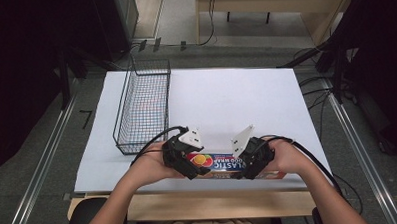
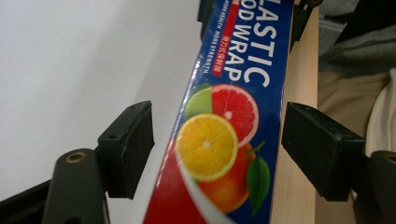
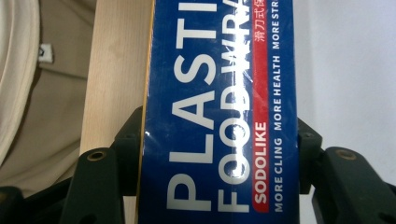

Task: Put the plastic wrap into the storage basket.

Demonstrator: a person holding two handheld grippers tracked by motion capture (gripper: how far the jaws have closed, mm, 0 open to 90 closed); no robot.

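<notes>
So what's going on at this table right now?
A person holds a tool in each hand over a long blue plastic food wrap box lying at the near edge of the white table. The right tool has its jaws against the box's sides; the left tool straddles it with gaps on both sides. A wire basket stands empty at the left.

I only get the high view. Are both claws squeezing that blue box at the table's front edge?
Observer: Not the left claw. Its jaws stand open around the box, not pressing it.
Visitor: And the right one?
Observer: The right claw is shut on the box, with both pads against its sides.
Visitor: Can you read a brand name?
Observer: Yes, the right gripper view shows SODOLIKE in white on a red strip.
</notes>
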